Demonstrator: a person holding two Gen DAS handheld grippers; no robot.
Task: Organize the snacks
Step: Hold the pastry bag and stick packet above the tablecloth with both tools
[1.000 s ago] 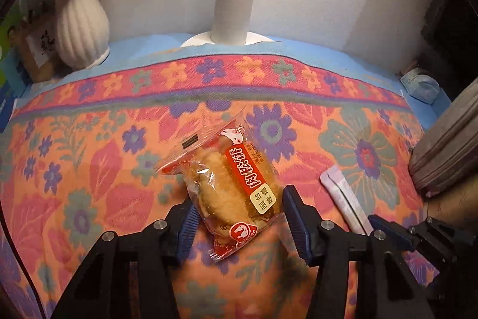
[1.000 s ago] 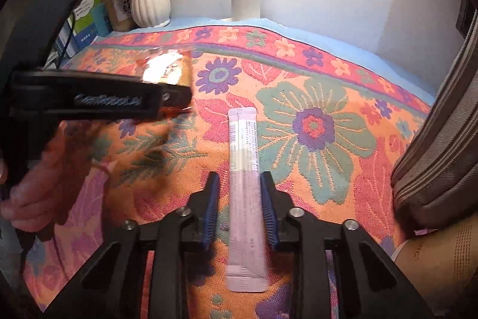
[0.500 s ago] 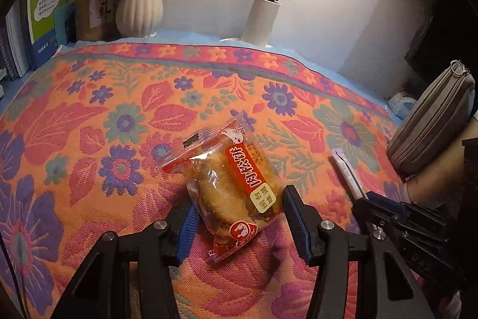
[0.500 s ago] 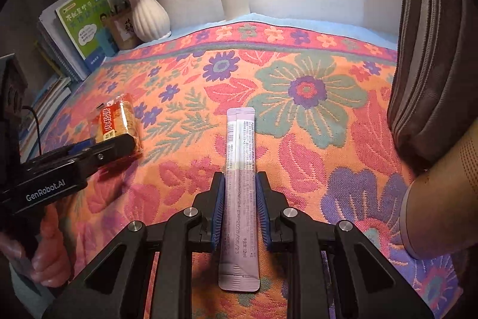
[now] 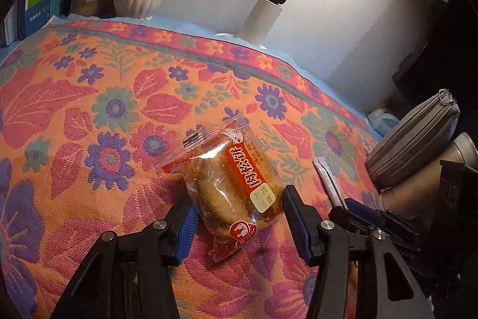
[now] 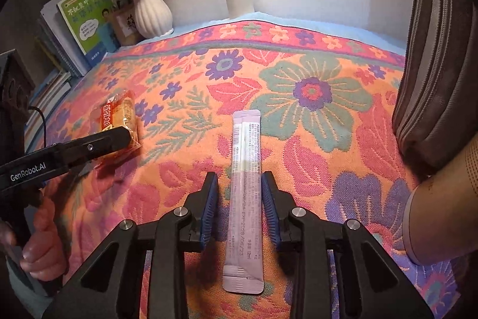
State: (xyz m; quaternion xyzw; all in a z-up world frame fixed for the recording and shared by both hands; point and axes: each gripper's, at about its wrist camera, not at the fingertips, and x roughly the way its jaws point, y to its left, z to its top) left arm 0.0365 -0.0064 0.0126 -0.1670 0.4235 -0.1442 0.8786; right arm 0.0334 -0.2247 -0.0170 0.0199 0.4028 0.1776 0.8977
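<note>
A pastry in a clear red-printed packet (image 5: 233,184) sits between the blue pads of my left gripper (image 5: 239,199), which is shut on it just above the floral cloth (image 5: 113,109). In the right wrist view the same packet (image 6: 119,115) shows at the left, behind a left gripper finger (image 6: 113,139). A long pale pink stick sachet (image 6: 246,139) lies flat on the cloth. My right gripper (image 6: 239,175) straddles its lower half. Its jaws are opening, and a gap shows on both sides of the sachet. The sachet's tip (image 5: 327,178) also shows in the left wrist view.
A grey zipped pouch (image 6: 433,50) stands at the cloth's right edge, by a person's forearm (image 6: 436,214). At the back are a white ribbed vase (image 6: 152,11), a stack of books (image 6: 86,17) and a white lamp post (image 5: 269,11).
My right gripper's pads have parted from the sachet they were pressing. My left gripper has carried the pastry packet across the cloth and rolled a little.
</note>
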